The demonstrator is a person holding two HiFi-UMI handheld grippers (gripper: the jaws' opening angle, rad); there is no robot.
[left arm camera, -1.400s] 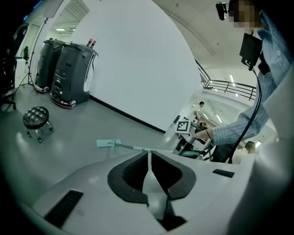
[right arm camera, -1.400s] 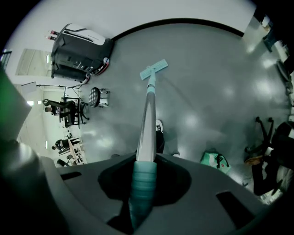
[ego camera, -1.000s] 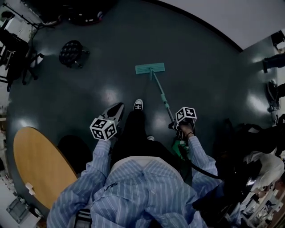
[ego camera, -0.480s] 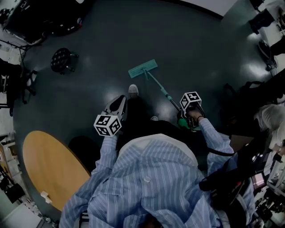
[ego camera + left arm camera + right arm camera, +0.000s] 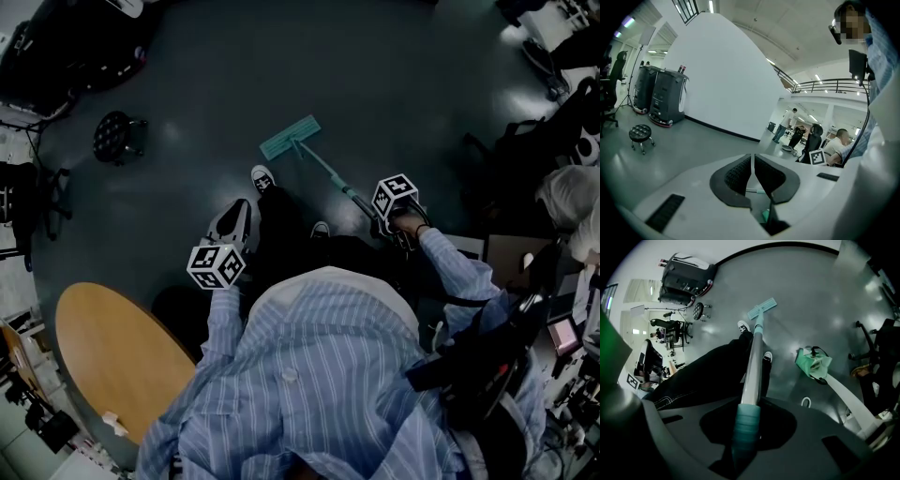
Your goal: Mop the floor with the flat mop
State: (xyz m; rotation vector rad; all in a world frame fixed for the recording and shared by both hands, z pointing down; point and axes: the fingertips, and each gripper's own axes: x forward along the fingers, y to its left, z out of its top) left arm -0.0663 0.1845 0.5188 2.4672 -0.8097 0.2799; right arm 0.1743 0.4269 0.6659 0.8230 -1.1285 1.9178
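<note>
The flat mop's teal head [image 5: 290, 137] lies on the dark floor just ahead of the person's shoes. Its handle [image 5: 330, 176] slants back to my right gripper [image 5: 379, 223], which is shut on it. In the right gripper view the teal grip [image 5: 745, 427] sits between the jaws, and the silver handle [image 5: 753, 366] runs down to the mop head [image 5: 762, 308]. My left gripper [image 5: 236, 217] hangs beside the person's left leg, away from the mop. In the left gripper view its jaws [image 5: 753, 171] are shut with nothing between the pads.
A black stool [image 5: 117, 137] stands at the left, and a round wooden table [image 5: 112, 361] is behind at the lower left. A green bag [image 5: 813, 363] lies on the floor to the right. Black equipment [image 5: 686, 270] stands by the far wall, with chairs and clutter along the right.
The mop head has slid left and turned slantwise, closer to the person's shoes. The person has stepped forward, and the right gripper has come nearer the body with the handle.
</note>
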